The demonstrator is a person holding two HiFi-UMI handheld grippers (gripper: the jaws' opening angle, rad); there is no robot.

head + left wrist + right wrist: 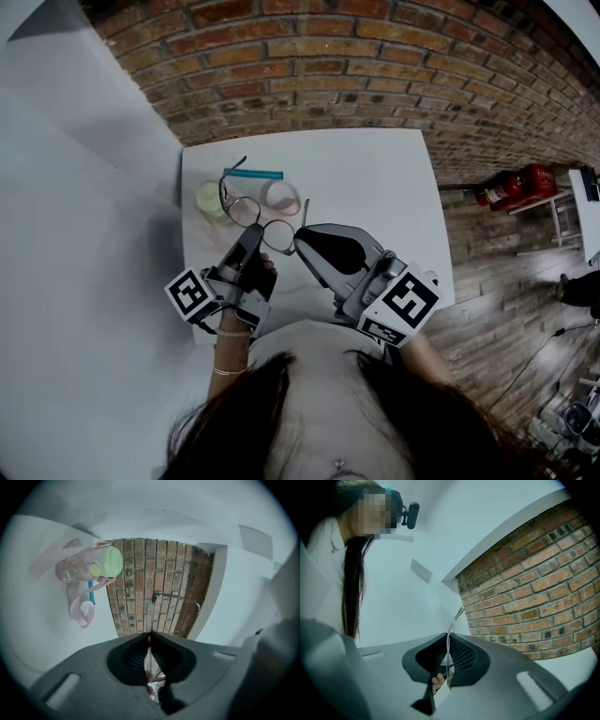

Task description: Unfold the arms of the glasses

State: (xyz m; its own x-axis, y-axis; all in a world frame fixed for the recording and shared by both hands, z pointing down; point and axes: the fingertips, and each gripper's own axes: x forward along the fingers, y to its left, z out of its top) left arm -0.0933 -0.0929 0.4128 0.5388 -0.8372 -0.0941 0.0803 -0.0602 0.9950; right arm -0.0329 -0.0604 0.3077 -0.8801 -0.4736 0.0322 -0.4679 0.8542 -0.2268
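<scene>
Glasses [255, 214]: thin wire frame with round clear lenses, hanging just above the left half of the white table [375, 187]; one slim dark arm is curving out toward the table's far edge.
Left gripper [150, 635]: ribbed dark pads are pressing together on a thin clear part of the glasses, over the table's left side.
Right gripper [449, 637]: jaws are closing tight on the clear, curved tip of one glasses arm, which is poking up out of the pads; it is hovering over the table's near middle.
Markings: a cube with black-and-white square markers [408, 305] is riding on each gripper, off the table's near edge; print on the bottle is too small to read.
Bottle [82, 566]: clear plastic with a round pale green cap, lying on its side by the table's left edge.
Strap [281, 195]: soft pink loop, trailing flat on the table beside the glasses.
Straw [253, 173]: straight teal stick, lying near the table's far-left corner.
Brick wall [375, 66]: rough red-brown bricks, running along the table's far edge.
Open room: the table's right half is showing bare white surface out to its right edge.
</scene>
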